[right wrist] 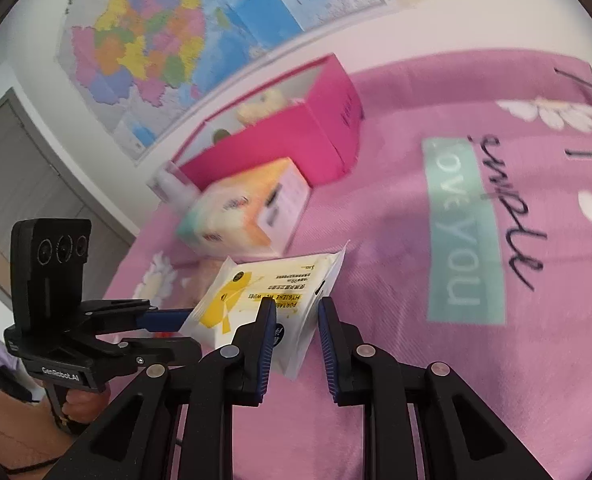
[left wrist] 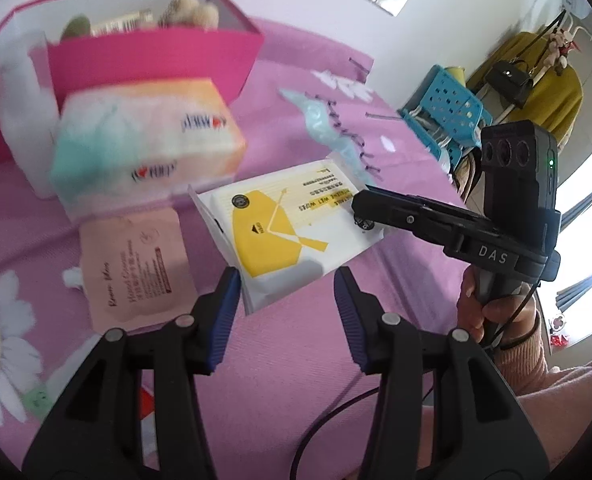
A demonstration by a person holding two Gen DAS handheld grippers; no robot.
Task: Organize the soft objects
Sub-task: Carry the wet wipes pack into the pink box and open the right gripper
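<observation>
A white and yellow wet wipes pack (left wrist: 280, 228) lies on the pink bed sheet. My left gripper (left wrist: 288, 296) is open, its blue pads just short of the pack's near corner. My right gripper (right wrist: 296, 324) is open with the pack's corner (right wrist: 292, 312) between its fingers; it also shows in the left wrist view (left wrist: 396, 210) reaching over the pack's far edge. A tissue pack (left wrist: 144, 140) lies behind, against an open pink box (left wrist: 156, 60) that holds soft items. A pink sachet (left wrist: 136, 272) lies to the left.
The bed sheet (right wrist: 456, 360) has daisy prints and lettering. A white bottle (left wrist: 24, 92) stands by the box. A blue crate (left wrist: 448, 108) and a yellow garment stand beyond the bed. A map hangs on the wall (right wrist: 156, 40).
</observation>
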